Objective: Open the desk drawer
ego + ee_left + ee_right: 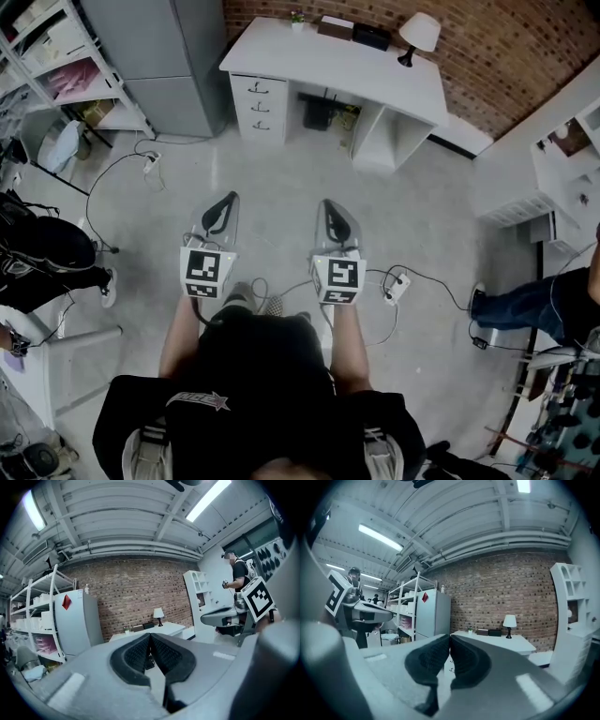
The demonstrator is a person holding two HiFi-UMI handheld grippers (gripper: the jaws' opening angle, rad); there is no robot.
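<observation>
Three flat white drawers (259, 103), dark-handled, are sitting closed in the smooth desk (375, 75), well ahead of both jaws. The left gripper (221, 212) and right gripper (336, 217) are pressing ribbed black pads (137, 654) together on nothing.

Head view looks down; all share distant desk (309, 56).

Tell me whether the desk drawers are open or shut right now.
Shut. In the head view the three drawer fronts sit flush with one another in the white desk, none pulled out.
</observation>
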